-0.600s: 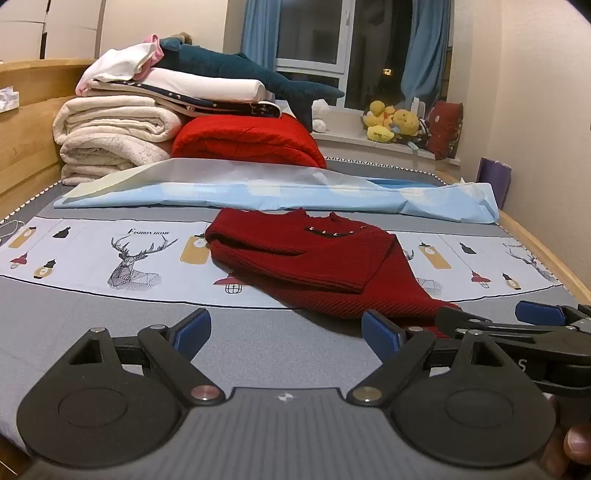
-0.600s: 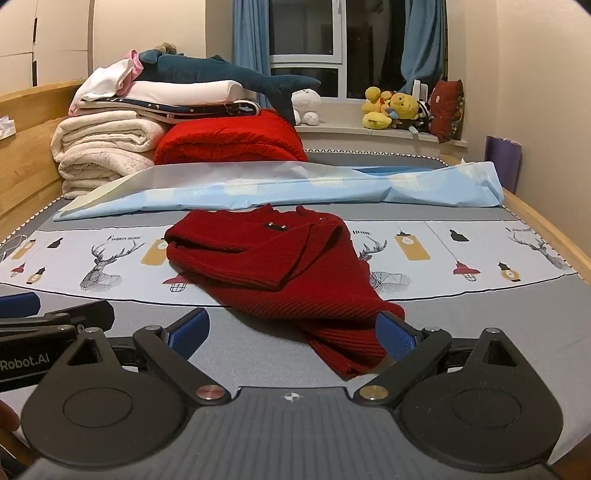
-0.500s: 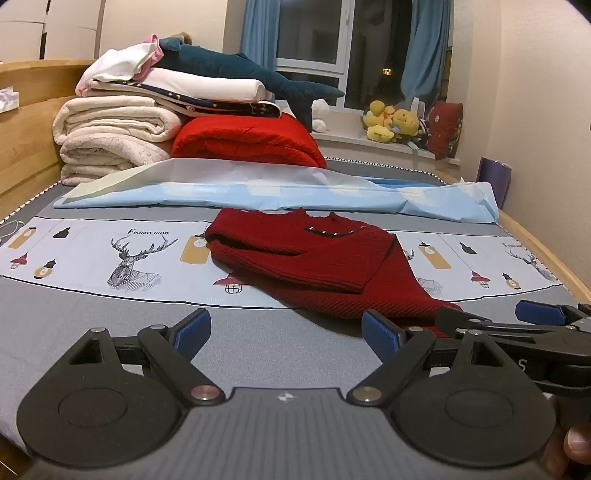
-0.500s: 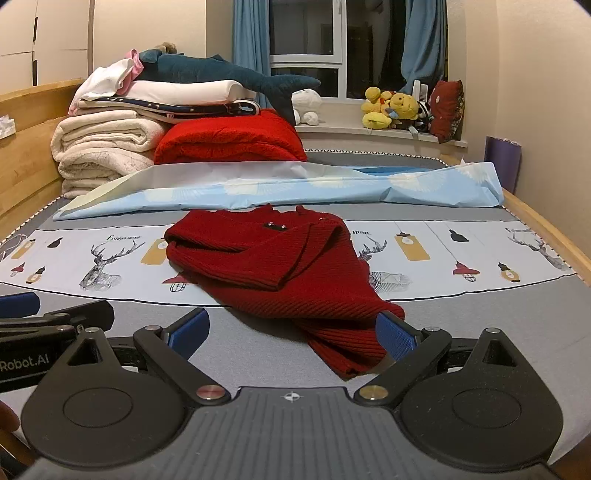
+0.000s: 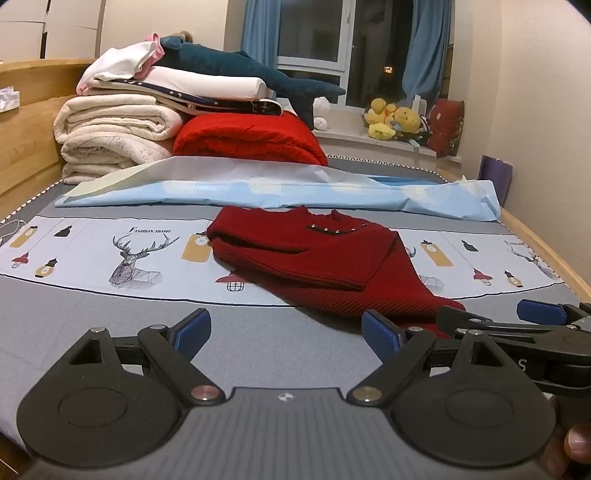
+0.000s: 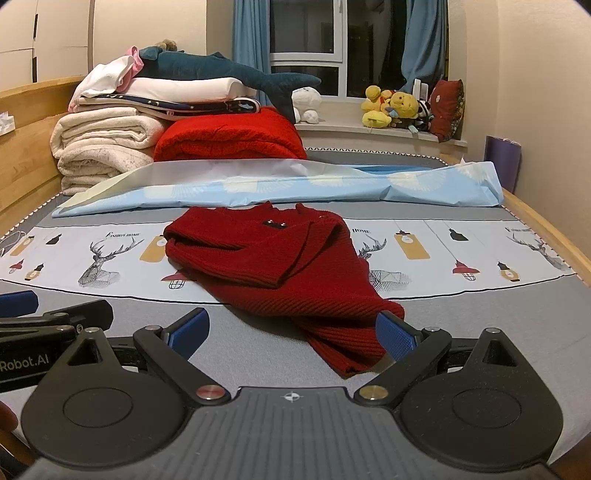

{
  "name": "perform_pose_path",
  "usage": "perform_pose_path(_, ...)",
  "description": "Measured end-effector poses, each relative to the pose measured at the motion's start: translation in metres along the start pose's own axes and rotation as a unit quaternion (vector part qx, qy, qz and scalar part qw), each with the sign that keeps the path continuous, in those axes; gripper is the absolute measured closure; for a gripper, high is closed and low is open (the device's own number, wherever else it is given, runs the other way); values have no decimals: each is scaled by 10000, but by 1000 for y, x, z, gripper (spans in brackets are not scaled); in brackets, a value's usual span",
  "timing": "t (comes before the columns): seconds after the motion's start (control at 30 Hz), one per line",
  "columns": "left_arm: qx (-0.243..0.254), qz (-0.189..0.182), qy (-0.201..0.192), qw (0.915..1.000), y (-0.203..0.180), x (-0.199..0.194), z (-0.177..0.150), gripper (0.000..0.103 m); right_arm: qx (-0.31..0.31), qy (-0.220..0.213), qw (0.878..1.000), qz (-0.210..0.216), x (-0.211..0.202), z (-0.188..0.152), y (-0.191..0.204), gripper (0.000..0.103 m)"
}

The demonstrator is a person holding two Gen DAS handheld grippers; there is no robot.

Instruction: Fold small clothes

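Both tongs [image 5: 286,334] [image 6: 291,334] wide, empty (side by side), sweater [image 6: 280,266] hem near, bare bedsheet [image 5: 258,343] between.

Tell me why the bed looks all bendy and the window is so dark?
Left wrist view: the fisheye lens curves the wooden bed edge and darkens the corners; the window is dark, so warm indoor light colours the room. Right wrist view: same curving, the red sweater is sharp, and the open tongs look huge.

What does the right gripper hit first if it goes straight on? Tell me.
Probably the red sweater: its near end already lies between the open fingers of the right gripper, close to the right-hand pad. Depth is hard to judge; it may meet the grey bedcover beneath first.
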State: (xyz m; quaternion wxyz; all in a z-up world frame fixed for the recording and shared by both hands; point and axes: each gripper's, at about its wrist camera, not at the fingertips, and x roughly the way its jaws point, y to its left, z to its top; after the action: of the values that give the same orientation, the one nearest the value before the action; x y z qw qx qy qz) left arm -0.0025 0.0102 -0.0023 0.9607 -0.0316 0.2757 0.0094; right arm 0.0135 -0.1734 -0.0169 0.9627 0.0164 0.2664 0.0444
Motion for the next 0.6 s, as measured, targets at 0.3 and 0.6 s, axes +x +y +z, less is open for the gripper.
perform_pose_path(0.3,-10,-3,1,10000,1,-1,-1,11,1,12,10000,-2,1,-1,1,6)
perform_pose_path(0.6,20,35,17,10000,-8,2,1,11,3,19,10000,3,1,-1,1,6)
